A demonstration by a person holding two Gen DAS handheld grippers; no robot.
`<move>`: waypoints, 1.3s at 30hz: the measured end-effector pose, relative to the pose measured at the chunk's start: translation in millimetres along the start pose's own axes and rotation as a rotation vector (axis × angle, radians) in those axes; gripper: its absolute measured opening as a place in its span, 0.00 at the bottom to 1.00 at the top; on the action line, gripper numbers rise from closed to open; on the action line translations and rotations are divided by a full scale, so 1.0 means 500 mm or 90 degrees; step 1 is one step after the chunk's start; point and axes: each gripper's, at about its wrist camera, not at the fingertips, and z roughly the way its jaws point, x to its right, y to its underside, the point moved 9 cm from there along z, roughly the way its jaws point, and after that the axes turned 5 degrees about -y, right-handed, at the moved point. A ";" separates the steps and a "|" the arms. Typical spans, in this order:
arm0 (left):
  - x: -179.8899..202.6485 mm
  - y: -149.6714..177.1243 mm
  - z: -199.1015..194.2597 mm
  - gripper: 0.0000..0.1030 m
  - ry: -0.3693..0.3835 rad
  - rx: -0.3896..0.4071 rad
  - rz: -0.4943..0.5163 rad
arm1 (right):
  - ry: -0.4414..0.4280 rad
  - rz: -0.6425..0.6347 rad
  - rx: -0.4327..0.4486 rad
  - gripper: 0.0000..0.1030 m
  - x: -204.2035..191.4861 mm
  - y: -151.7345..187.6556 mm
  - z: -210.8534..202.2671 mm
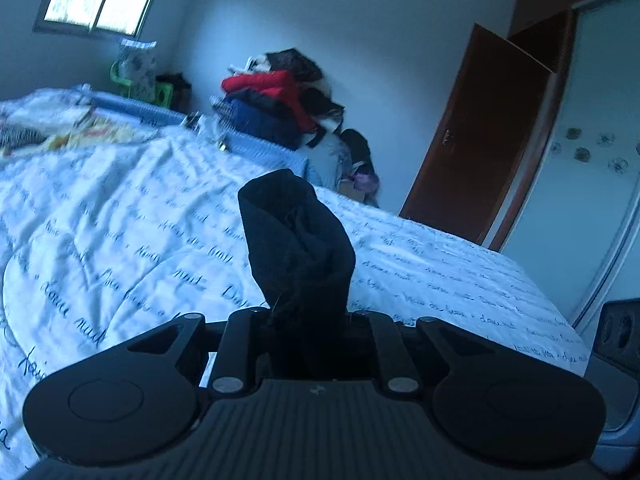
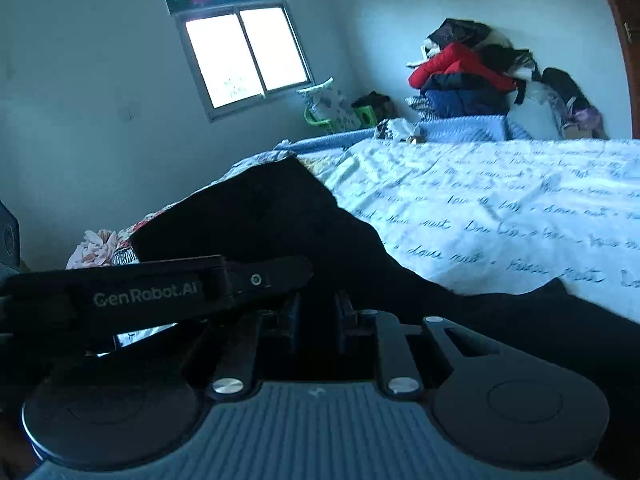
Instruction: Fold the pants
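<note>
Left wrist view: the left gripper (image 1: 306, 314) has its jaws closed on a bunched end of the dark, soft fabric pants (image 1: 296, 240), lifted above the white quilted bed cover with script lettering (image 1: 120, 220). In the right wrist view the right gripper (image 2: 316, 320) looks clamped on the same pants (image 2: 272, 216), though I cannot be sure; the cloth runs forward and rightward along the bed, with the left gripper just to its left.
</note>
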 end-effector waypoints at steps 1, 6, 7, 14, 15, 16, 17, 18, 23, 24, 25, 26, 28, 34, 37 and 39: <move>0.011 0.000 -0.001 0.21 0.000 0.003 0.011 | 0.002 -0.004 0.003 0.17 0.001 -0.003 -0.008; 0.066 -0.007 -0.017 0.21 0.015 0.023 0.060 | 0.025 -0.024 0.033 0.17 0.009 -0.016 -0.052; 0.078 -0.008 -0.020 0.21 0.020 0.027 0.068 | 0.026 -0.022 0.042 0.17 0.012 -0.019 -0.063; 0.176 0.003 -0.020 0.22 0.068 0.031 0.106 | 0.058 0.005 0.080 0.18 0.059 -0.029 -0.145; 0.189 0.006 -0.018 0.22 0.075 0.030 0.110 | 0.065 0.010 0.083 0.17 0.067 -0.029 -0.155; 0.204 0.010 -0.015 0.22 0.081 0.029 0.116 | 0.072 0.016 0.086 0.17 0.075 -0.028 -0.165; 0.217 0.015 -0.013 0.22 0.087 0.029 0.122 | 0.080 0.020 0.089 0.17 0.084 -0.027 -0.176; 0.234 0.021 -0.013 0.23 0.094 0.029 0.130 | 0.087 0.023 0.092 0.18 0.092 -0.026 -0.186; 0.307 0.051 -0.014 0.23 0.133 0.023 0.154 | 0.119 0.041 0.111 0.18 0.139 -0.016 -0.246; 0.320 0.058 -0.012 0.23 0.141 0.022 0.156 | 0.125 0.046 0.115 0.17 0.147 -0.015 -0.259; 0.334 0.065 -0.011 0.23 0.149 0.020 0.160 | 0.131 0.051 0.120 0.17 0.156 -0.012 -0.270; 0.349 0.072 -0.010 0.23 0.156 0.016 0.164 | 0.139 0.056 0.124 0.18 0.166 -0.009 -0.281; 0.375 0.088 -0.006 0.23 0.172 0.007 0.170 | 0.152 0.066 0.127 0.17 0.185 -0.002 -0.302; 0.449 0.137 -0.001 0.25 0.219 -0.015 0.192 | 0.196 0.089 0.133 0.17 0.232 0.023 -0.355; 0.483 0.161 0.006 0.26 0.238 -0.025 0.205 | 0.212 0.101 0.139 0.17 0.254 0.034 -0.376; 0.500 0.176 0.011 0.26 0.245 -0.034 0.213 | 0.222 0.112 0.142 0.17 0.270 0.040 -0.387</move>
